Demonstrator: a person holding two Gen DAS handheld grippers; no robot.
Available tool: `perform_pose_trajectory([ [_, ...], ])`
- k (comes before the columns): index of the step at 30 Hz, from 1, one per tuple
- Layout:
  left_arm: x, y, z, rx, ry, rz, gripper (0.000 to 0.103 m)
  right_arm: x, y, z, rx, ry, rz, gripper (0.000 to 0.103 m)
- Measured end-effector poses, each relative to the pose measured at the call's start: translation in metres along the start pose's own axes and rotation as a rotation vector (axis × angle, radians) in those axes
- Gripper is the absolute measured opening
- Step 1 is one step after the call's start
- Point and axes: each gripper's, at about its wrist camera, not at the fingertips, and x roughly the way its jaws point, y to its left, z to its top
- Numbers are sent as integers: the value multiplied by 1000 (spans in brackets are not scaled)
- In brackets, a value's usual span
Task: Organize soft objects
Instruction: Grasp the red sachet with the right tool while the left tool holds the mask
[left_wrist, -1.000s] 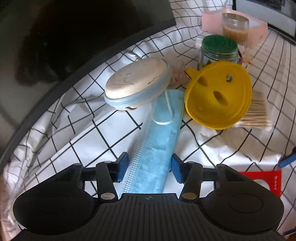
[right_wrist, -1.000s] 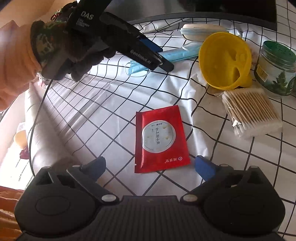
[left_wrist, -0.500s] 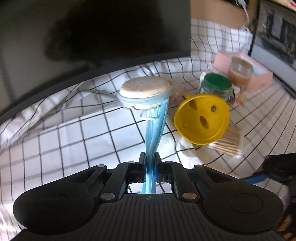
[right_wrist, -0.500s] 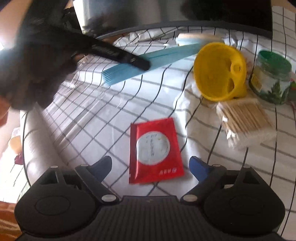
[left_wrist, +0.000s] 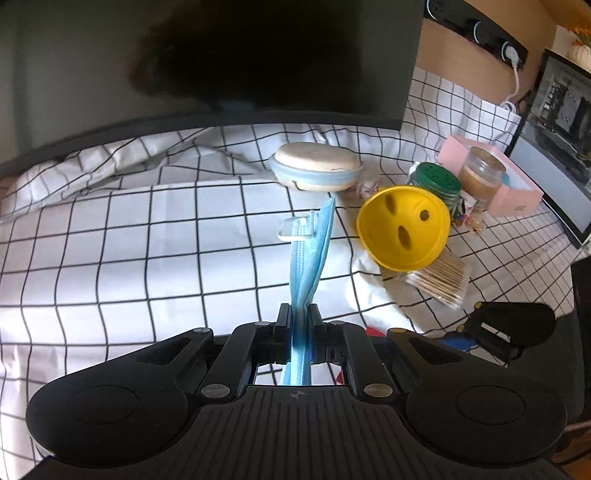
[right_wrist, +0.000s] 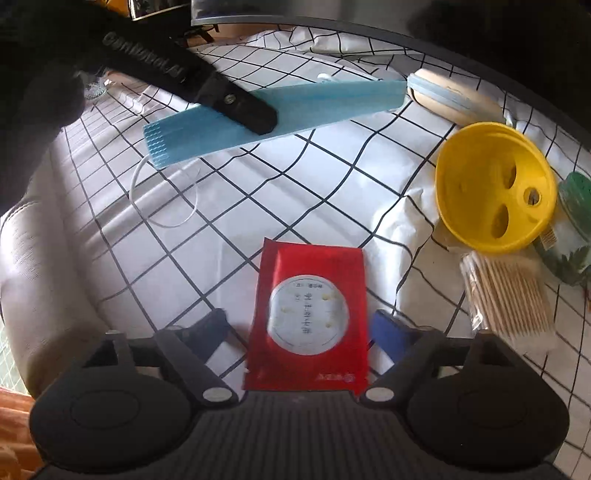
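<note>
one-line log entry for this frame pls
left claw: shut on blue face mask, lifted off cloth | right claw: closing, red sachet between pads, no contact seen | step: mask picked, sachet next

Glowing bright with daylight across the checked cloth (left_wrist: 147, 240), casting soft shadows beside the yellow funnel (right_wrist: 491, 188). Bending grid lines strongly toward the edges. Blurring slightly around the red packet (right_wrist: 310, 317).

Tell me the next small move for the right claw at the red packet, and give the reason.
Probably finish closing the right claw on the red packet. The packet lies flat on the checked cloth between the two fingers, which are closing but do not yet press on it. The left claw is shut on the blue face mask, held off the cloth, so only the right one is free.
</note>
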Motion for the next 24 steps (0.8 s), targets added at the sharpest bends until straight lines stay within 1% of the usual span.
perform_pose_trajectory([
  [1, -2, 2, -1, -6, -2, -1, 10, -2, -2, 2, 3, -2, -2, 64],
  [2, -3, 3, -3, -12, -4, -3, 10, -3, -5, 4, 21, 8, 9, 58],
  [3, -4, 3, -4, -17, -6, -3, 10, -3, -9, 6, 40, 11, 14, 56],
  [6, -5, 4, -7, -35, -11, -6, 10, -6, -15, 7, 49, 5, -22, 51],
  [8, -6, 5, -8, -44, -14, -9, 10, -10, -18, 7, 57, 2, -27, 49],
  [11, -9, 4, -8, -49, -23, -13, 10, -22, -22, 8, 64, -15, -23, 49],
  [13, -10, 1, -8, -50, -27, -21, 10, -34, -26, 7, 73, -31, -2, 49],
  [16, -10, -7, -8, -46, -27, -47, 10, -57, -32, 4, 76, -58, 5, 49],
  [19, -8, -22, -8, -37, -24, -94, 10, -82, -42, -4, 81, -81, -19, 49],
  [24, 1, -69, -4, -7, -11, -186, 10, -115, -71, -23, 104, -99, -83, 49],
])
